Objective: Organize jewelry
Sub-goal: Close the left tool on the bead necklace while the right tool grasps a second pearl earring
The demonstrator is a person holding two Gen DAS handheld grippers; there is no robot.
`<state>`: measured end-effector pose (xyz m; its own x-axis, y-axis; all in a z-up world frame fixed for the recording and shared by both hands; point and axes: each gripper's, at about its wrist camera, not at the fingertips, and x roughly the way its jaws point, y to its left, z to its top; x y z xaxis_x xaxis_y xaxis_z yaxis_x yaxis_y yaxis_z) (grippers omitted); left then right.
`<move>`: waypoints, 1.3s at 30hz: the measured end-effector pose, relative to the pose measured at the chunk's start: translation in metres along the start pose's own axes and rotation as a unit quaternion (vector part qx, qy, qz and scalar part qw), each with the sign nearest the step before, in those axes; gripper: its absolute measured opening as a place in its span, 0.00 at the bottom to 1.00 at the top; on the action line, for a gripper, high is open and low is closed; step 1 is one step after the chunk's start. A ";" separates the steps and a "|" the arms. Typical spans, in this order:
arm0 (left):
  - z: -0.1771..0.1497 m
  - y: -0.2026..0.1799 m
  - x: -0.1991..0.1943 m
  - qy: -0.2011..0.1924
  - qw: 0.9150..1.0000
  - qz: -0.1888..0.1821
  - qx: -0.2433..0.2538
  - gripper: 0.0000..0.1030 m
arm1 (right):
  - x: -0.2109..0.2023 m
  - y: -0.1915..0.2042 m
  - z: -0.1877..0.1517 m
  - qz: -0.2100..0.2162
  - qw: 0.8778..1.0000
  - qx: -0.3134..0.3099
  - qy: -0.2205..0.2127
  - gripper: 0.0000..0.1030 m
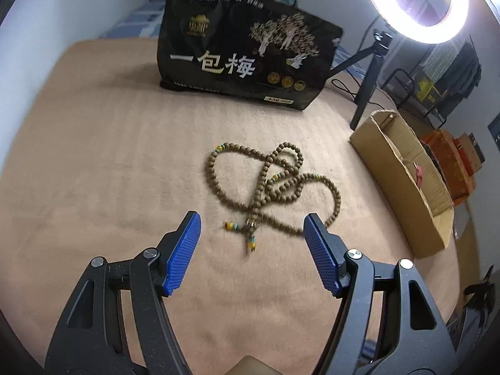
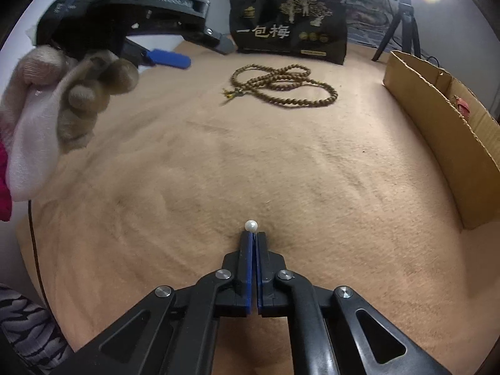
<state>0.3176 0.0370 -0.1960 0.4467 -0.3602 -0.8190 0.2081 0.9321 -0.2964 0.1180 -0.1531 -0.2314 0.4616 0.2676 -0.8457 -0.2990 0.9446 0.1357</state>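
A long brown wooden bead string [image 1: 268, 184] lies coiled on the tan blanket; it also shows in the right wrist view [image 2: 284, 86]. My left gripper [image 1: 252, 223] is open, its blue pads on either side of the string's near tassel end, just short of it. In the right wrist view it [image 2: 175, 57] hovers at the upper left, held by a gloved hand. My right gripper [image 2: 253, 234] is shut, with a small white pearl [image 2: 251, 226] at its fingertips; whether the pearl is pinched or just touches the tips, I cannot tell.
An open cardboard box [image 1: 403, 181] with a red item inside stands on the right, also in the right wrist view [image 2: 443, 125]. A black printed bag [image 1: 247, 53] stands at the back. A ring light [image 1: 415, 0] on a tripod stands behind the box.
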 end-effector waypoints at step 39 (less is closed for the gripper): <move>0.005 -0.079 0.088 0.140 0.976 -0.004 0.168 0.68 | -0.020 -0.030 -0.001 0.006 0.998 0.065 -0.018 0.24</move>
<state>0.3452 -0.0685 -0.2424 0.1991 -0.2992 -0.9332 0.5059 0.8470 -0.1636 0.1166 -0.1870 -0.2192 0.4887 0.2825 -0.8255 -0.1952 0.9575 0.2121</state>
